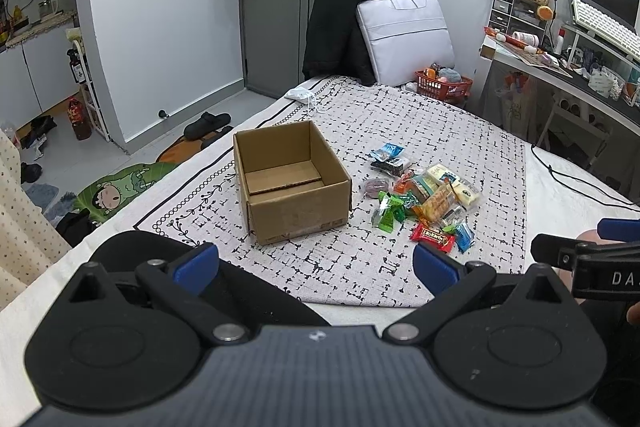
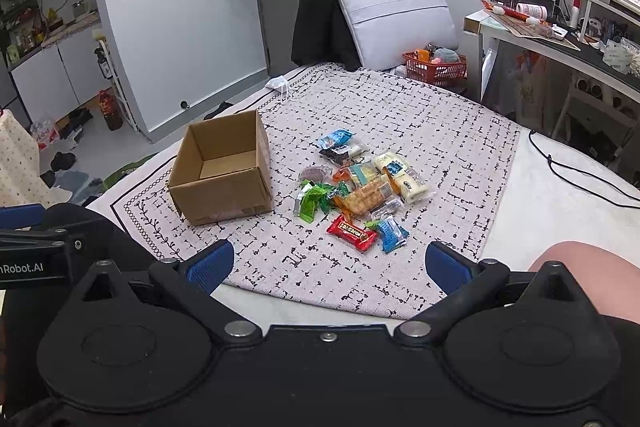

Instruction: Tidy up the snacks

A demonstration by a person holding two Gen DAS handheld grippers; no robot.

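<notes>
Both left tongs (image 1: 316, 263) and right tongs (image 2: 330, 263) are held wide open, empty. Snacks (image 2: 356, 191) are heaped beside cardboard box (image 2: 224, 171) on patterned cloth (image 2: 440, 131).

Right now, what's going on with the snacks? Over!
Left gripper open, holding nothing. Right gripper open, holding nothing. Snacks piled on the cloth, beside the box; box has no snacks inside. Nothing in the way.
</notes>
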